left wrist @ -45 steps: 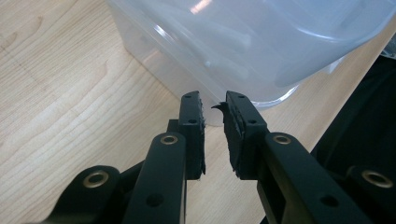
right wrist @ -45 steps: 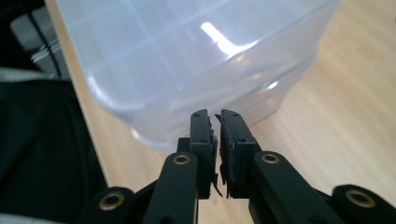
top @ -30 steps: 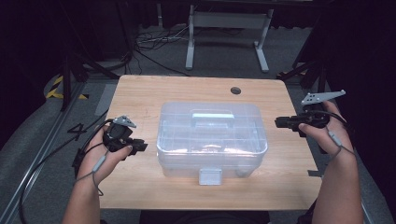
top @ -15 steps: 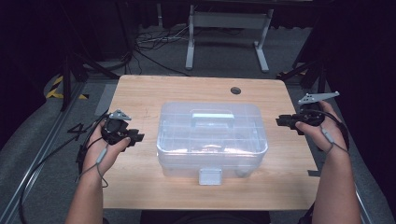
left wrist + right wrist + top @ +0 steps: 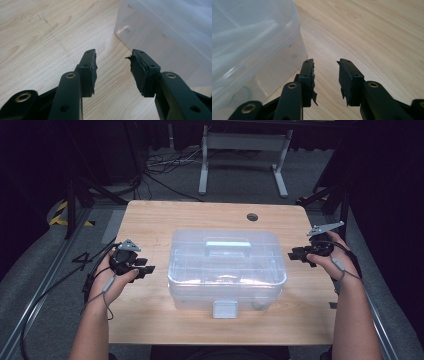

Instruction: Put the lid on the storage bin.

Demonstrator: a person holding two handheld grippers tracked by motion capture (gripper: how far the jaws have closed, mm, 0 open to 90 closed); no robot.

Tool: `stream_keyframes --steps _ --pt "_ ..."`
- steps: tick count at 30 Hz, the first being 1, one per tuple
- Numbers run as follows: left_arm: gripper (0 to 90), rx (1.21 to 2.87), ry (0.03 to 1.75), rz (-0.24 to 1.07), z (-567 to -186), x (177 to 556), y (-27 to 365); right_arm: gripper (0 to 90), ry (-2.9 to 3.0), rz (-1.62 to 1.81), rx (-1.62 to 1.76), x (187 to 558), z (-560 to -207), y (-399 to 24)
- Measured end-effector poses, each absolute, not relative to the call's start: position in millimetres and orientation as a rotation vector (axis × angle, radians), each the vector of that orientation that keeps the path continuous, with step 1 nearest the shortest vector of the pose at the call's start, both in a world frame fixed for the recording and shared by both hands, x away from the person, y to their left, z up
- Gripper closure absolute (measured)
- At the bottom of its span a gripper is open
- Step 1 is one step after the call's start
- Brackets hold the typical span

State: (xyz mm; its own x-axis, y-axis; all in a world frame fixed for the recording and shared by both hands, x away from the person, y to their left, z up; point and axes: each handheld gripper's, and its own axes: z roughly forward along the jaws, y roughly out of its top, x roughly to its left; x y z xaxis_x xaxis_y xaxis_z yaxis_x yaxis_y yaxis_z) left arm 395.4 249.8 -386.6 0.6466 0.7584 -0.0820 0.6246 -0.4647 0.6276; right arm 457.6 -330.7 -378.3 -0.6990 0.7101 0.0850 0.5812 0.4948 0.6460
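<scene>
Two black two-jaw grippers, held one in each hand, flanking a clear plastic storage box with a moulded lid handle and a front latch (image 5: 227, 267). Box set near the middle of a pale wooden bench (image 5: 165, 220), latch side turned toward the person, lid down. Left gripper (image 5: 144, 268) low over the bench just beside the box's left wall, not touching it, aimed at that wall. Fingers (image 5: 89, 66) of that gripper parted about halfway, having just been opening, with bare wood between them and nothing held; rounded lower corner of the box (image 5: 160, 30) ahead and to the right in the left gripper view. Right gripper (image 5: 299, 255) near the box's right wall, likewise apart from it, grey three-cornered plate on top. Fingers (image 5: 307, 72) there also roughly half spread, having just been opening, gripping nothing, only bench grain between them; curved side of the box (image 5: 254, 47) just to the left in the right gripper view. Small round hole (image 5: 252, 216) seen in the bench top beyond the box, toward the far edge. Grey floor and black cables beyond the bench.
</scene>
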Motion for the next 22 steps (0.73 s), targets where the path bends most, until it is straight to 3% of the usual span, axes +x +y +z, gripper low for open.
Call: stream_keyframes --steps 10,16,22 --pt "54.5 2.258 1.106 0.271 -400 402 254 64.8 2.606 0.888 1.184 469 -403 -331" --pt "48.6 2.252 1.129 0.271 -401 403 253 62.5 2.62 0.88 1.193 470 -406 -331" --pt "41.8 2.244 1.145 0.288 -400 403 255 54.7 2.604 0.884 1.204 469 -404 -332"
